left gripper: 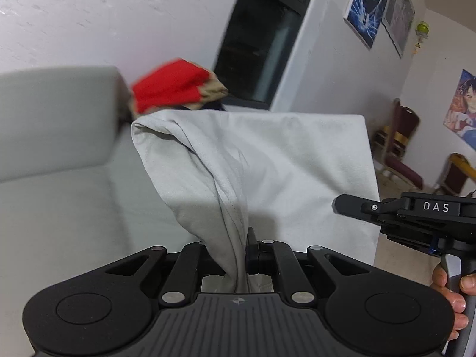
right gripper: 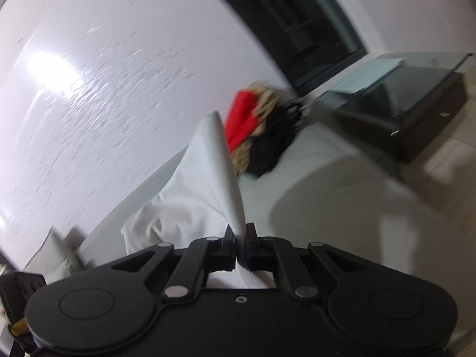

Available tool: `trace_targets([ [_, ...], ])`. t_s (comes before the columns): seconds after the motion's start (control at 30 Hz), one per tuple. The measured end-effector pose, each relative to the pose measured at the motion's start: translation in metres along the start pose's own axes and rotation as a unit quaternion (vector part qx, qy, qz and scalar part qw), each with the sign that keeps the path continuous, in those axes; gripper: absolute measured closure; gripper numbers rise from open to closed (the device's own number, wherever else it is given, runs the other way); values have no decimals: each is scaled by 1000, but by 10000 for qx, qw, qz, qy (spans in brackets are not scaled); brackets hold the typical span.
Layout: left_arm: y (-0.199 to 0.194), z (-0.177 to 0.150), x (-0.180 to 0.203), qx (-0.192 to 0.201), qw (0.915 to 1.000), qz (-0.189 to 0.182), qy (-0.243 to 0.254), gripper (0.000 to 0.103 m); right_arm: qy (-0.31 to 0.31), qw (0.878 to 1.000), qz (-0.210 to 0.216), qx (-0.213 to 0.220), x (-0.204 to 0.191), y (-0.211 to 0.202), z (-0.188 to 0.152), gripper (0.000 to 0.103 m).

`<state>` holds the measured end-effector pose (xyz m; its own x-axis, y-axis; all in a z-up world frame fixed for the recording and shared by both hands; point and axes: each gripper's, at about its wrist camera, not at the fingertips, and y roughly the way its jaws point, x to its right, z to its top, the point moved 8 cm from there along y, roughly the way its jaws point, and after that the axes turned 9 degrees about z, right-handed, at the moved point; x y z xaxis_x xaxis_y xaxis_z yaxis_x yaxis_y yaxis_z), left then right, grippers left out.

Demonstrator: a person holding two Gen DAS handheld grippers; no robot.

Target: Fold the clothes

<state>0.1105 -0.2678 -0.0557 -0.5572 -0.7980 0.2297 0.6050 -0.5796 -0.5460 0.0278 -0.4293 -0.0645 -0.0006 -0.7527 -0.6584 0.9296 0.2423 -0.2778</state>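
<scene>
A pale grey-white garment [left gripper: 267,163] hangs stretched in the air above a light sofa [left gripper: 53,154]. My left gripper [left gripper: 238,253] is shut on a bunched hem of it, the cloth running up between the fingers. My right gripper [left gripper: 337,203] reaches in from the right in the left wrist view and holds the garment's far edge. In the right wrist view the right gripper [right gripper: 239,242] is shut on a thin fold of the white garment [right gripper: 202,178], which rises to a peak in front of the camera. A hand [left gripper: 452,294] grips the right handle.
A pile of red, tan and black clothes [left gripper: 175,86] lies on the sofa behind the garment, also visible as the pile [right gripper: 255,128] in the right wrist view. A dark glass-topped table [right gripper: 401,101] stands beyond the sofa. Chairs [left gripper: 398,145] and wall posters [left gripper: 369,6] are at right.
</scene>
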Motion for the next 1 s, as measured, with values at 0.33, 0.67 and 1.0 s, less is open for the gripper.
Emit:
trace_targets([
  [0.33,84,19,-9,-563,9969,251,-494,69,441,9952,-862,120,89,70,55,93],
  [0.67,97,-8,-57,-901,9883,913,-824,70,390,9913,-1251,99,134,47,32,49],
  [1.0,112,-52,39,-1621,9755,1026,1076,66,-1142,9658,-1657,-1634,98,62,-36,98],
])
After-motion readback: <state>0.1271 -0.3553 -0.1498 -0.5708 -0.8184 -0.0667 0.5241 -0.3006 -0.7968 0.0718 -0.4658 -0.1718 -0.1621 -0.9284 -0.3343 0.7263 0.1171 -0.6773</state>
